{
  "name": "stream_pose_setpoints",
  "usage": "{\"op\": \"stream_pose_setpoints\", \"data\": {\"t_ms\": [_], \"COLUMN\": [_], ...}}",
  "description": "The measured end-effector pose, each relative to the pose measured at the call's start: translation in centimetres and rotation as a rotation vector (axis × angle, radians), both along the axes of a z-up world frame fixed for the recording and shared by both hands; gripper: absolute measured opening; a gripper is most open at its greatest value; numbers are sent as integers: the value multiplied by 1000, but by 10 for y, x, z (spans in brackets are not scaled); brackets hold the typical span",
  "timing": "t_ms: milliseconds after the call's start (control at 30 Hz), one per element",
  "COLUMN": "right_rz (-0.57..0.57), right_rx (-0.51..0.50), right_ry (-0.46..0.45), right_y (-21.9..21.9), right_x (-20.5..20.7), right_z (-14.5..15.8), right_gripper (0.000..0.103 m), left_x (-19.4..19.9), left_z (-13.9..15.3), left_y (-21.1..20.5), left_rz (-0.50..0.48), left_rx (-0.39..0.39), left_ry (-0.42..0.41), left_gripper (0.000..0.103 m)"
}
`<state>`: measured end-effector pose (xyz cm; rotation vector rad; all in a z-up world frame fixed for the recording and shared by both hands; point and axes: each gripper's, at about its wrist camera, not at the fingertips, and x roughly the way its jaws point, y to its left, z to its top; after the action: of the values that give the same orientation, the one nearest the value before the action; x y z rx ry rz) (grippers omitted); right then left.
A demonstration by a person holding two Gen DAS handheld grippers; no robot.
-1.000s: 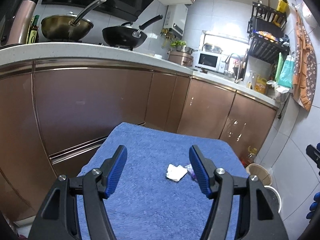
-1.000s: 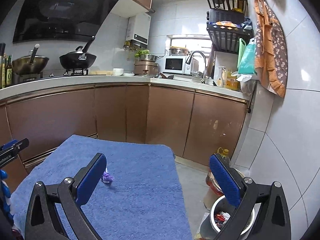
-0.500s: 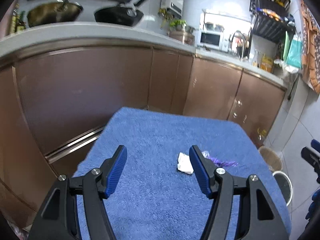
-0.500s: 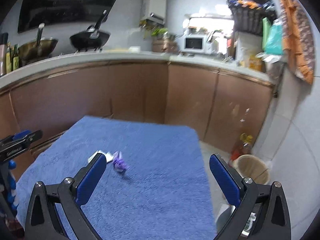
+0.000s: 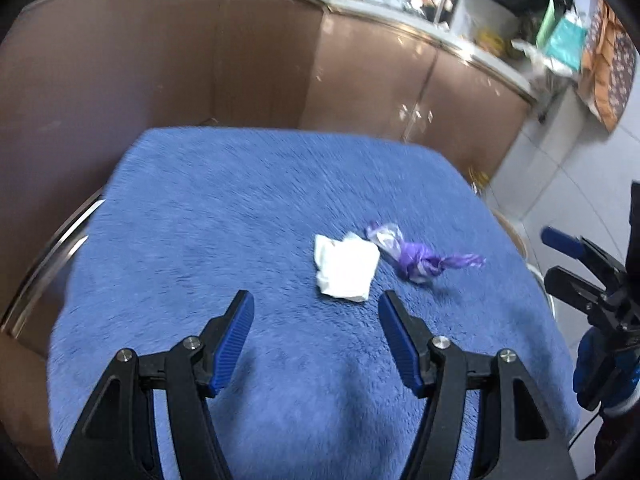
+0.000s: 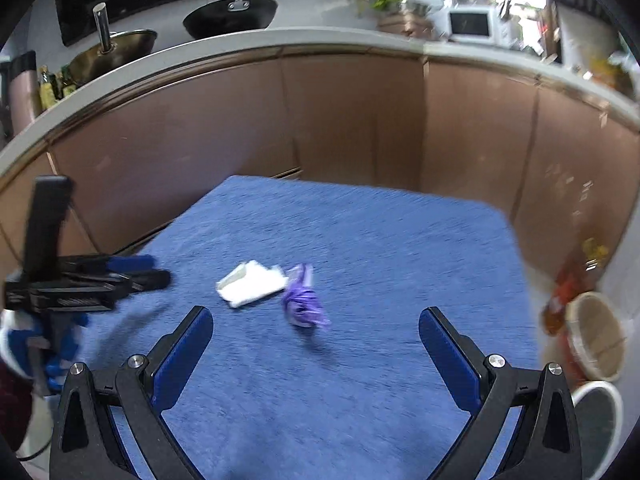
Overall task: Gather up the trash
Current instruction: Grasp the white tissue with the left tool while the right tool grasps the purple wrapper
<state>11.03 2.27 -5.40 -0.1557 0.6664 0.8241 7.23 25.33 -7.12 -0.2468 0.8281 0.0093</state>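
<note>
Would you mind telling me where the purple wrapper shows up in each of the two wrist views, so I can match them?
Left wrist view: the purple wrapper lies right of centre on the blue towel, beyond the left hand-held gripper.
Right wrist view: the purple wrapper lies near the centre, ahead of the right hand-held gripper.
Shared landmark: the white tissue, immediately to the wrapper's left in both.

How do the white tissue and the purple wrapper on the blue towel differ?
The white tissue is plain white, broad and flattish; the purple wrapper is purple, narrower and twisted, with a thin tail. The tissue lies left of the wrapper in the left wrist view. Both lie loose on the blue towel, side by side, ungripped.
</note>
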Motion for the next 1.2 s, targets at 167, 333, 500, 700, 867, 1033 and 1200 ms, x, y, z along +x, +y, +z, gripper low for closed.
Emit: {"op": "stream_pose_setpoints", "data": {"t_ms": [167, 333, 500, 700, 867, 1033, 1200], "right_rz": [47, 76, 103, 119, 105, 84, 80], "right_rx": [51, 82, 81, 53, 25, 54, 76], "right_ry": [127, 225, 295, 334, 355, 358, 319], "right_y": [10, 20, 34, 52, 60, 51, 35], "right_x": [28, 51, 65, 74, 77, 79, 60], "right_z": [-19, -33, -47, -58, -71, -68, -47], "right_gripper": [103, 85, 70, 54, 41, 32, 32], "left_x": [43, 70, 83, 83, 74, 66, 56], "left_z": [-19, -31, -41, -47, -49, -49, -43], "left_y": [-10, -19, -27, -30, -30, -26, -25], "left_rz": [-65, -108, -138, -153, -151, -144, -125], "left_rx": [-22, -7, 10, 36, 60, 31, -3], "left_ry": [68, 106, 119, 101, 60, 38, 19], "left_gripper": [63, 62, 61, 41, 33, 15, 10]}}
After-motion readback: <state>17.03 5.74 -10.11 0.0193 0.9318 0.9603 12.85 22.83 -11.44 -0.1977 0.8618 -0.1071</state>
